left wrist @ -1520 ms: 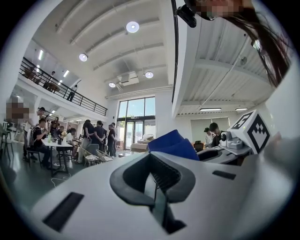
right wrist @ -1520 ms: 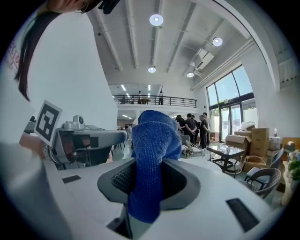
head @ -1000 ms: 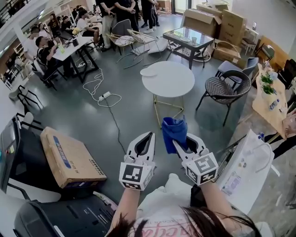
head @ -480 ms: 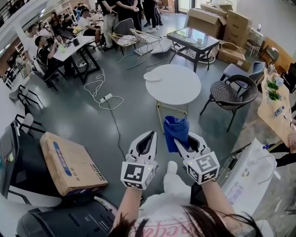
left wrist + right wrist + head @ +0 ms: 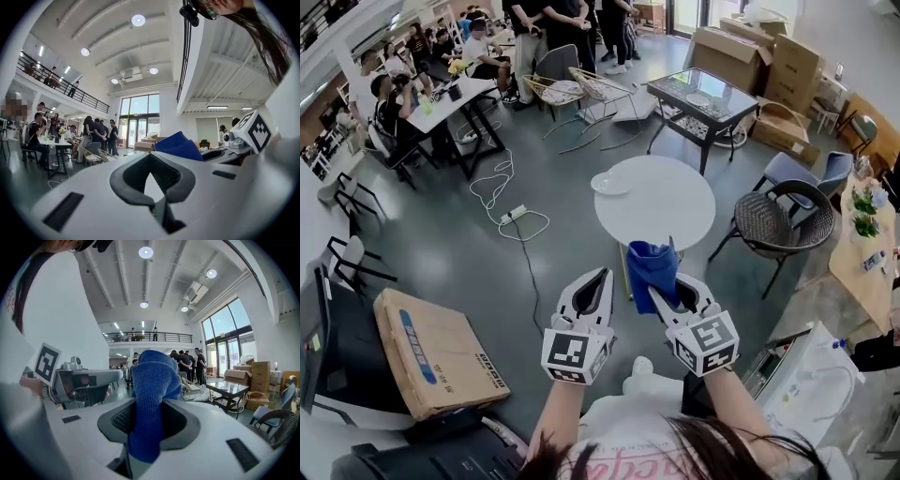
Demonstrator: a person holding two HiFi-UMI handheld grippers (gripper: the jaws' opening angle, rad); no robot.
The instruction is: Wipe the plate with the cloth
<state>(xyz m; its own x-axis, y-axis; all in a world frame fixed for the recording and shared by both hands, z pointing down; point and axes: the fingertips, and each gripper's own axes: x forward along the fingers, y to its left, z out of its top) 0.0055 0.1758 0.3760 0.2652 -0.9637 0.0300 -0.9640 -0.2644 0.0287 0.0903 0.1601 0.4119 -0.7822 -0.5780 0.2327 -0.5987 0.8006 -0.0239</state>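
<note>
Inside right hand-held gripper (image 5: 662, 294), cloth (image 5: 652, 262) pinched, left hand-held gripper (image 5: 602, 277) closed, plate (image 5: 609, 183) seemingly ahead

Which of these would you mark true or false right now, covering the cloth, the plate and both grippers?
1. The right gripper is shut on the blue cloth. True.
2. The plate lies on the round white table, near its edge. True.
3. The left gripper holds the plate. False: its jaws are together with nothing between them.
4. The cloth is touching the plate. False: the cloth hangs in the right gripper, apart from the plate.
</note>
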